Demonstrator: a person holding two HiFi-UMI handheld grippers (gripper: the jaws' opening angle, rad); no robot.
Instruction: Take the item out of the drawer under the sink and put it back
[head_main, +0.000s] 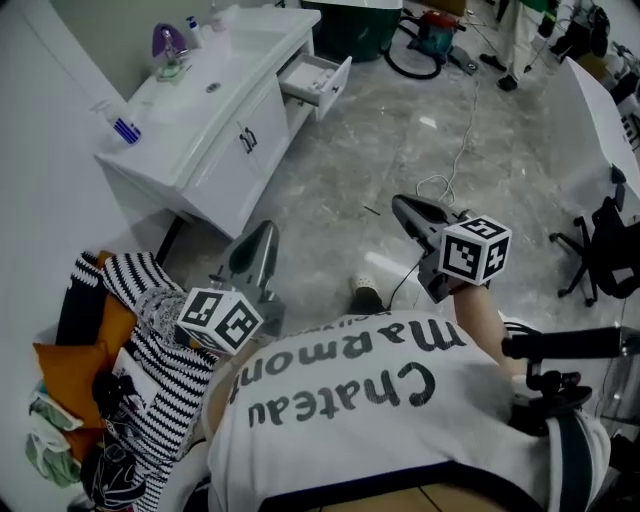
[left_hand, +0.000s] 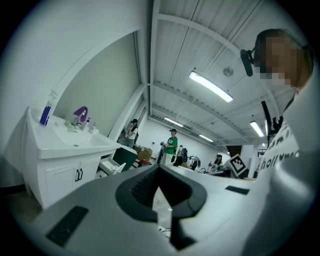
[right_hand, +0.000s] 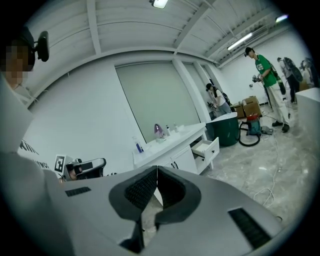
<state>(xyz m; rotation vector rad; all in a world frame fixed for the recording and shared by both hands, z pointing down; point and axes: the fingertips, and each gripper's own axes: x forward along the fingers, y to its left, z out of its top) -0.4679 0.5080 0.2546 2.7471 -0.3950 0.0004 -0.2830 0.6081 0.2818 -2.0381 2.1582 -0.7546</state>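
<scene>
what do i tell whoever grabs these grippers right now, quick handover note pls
Left gripper: jaws together, nothing in them.
Right gripper: jaws together, also empty.
Both are held close to the body over the floor, well short of the sink cabinet.
The drawer at the cabinet's far end is pulled open. What lies inside can't be made out from here.
Done: drawer open, and nothing more is evident.
Left: probably walk up, check the drawer, lift the item out, then set it back in.
</scene>
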